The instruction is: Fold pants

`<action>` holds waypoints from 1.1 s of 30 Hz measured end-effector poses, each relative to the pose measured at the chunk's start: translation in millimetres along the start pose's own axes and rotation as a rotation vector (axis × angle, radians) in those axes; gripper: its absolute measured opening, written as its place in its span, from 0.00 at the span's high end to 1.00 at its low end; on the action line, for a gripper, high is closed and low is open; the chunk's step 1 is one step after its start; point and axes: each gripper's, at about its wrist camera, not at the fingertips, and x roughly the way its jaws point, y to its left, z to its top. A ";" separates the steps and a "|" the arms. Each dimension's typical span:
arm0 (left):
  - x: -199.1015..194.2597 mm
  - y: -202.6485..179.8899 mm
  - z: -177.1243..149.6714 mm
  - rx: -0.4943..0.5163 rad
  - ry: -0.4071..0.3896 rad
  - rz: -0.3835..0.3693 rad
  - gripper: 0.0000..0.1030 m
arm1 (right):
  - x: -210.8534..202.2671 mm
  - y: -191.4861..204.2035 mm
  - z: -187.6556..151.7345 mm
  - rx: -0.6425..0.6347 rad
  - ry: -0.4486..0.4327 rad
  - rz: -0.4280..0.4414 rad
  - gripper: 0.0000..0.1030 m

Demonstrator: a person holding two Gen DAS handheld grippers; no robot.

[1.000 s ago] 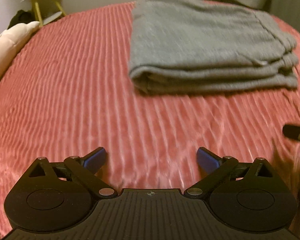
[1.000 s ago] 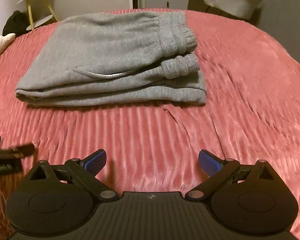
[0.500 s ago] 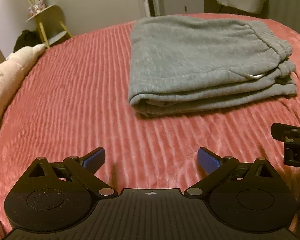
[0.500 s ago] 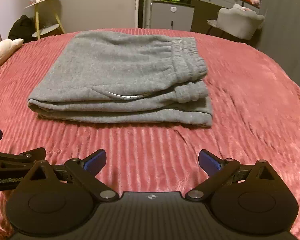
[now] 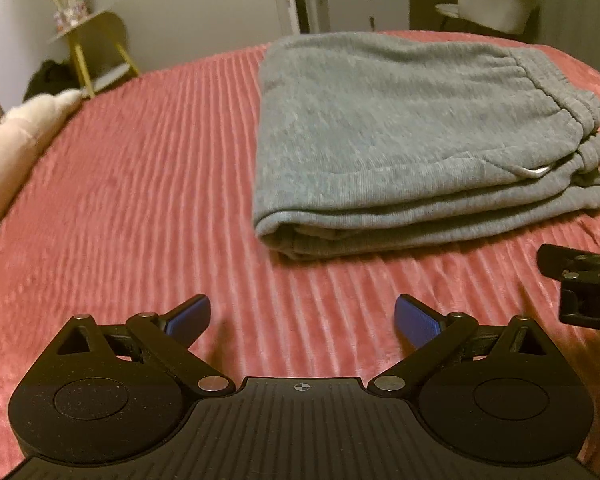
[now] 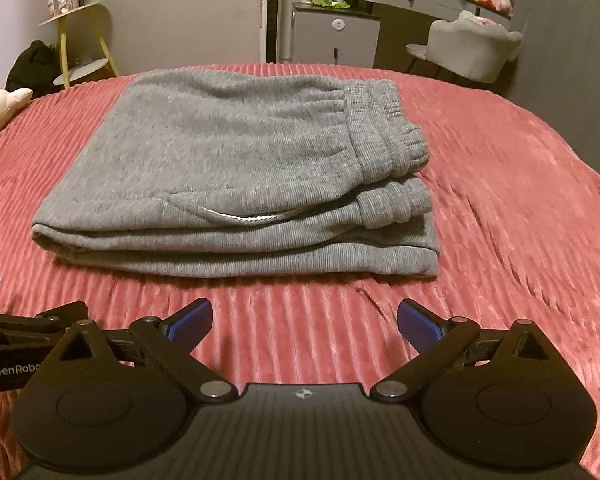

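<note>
Both grippers' bodies cut off; pants [image 6: 236,184] w/ layers stacked

Dim warm light, grey wall [image 6: 188,8], yellow side table [image 6: 80,36], grey cabinet [image 6: 334,36], grey chair [image 6: 474,50]

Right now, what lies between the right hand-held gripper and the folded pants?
Only bare red ribbed bedspread, seen in the right wrist view; the open right hand-held gripper sits short of the pants, touching nothing.
</note>
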 end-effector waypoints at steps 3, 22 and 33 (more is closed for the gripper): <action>3.4 1.3 3.2 -0.014 0.013 -0.041 0.01 | 5.8 -0.9 0.4 0.009 0.015 0.001 0.04; 11.1 10.4 2.2 -0.072 0.073 -0.129 0.01 | 5.7 0.7 -1.1 -0.002 0.005 -0.010 0.04; 11.6 8.7 1.5 -0.062 0.074 -0.130 0.01 | 5.4 -1.2 -1.3 0.005 0.004 -0.007 0.04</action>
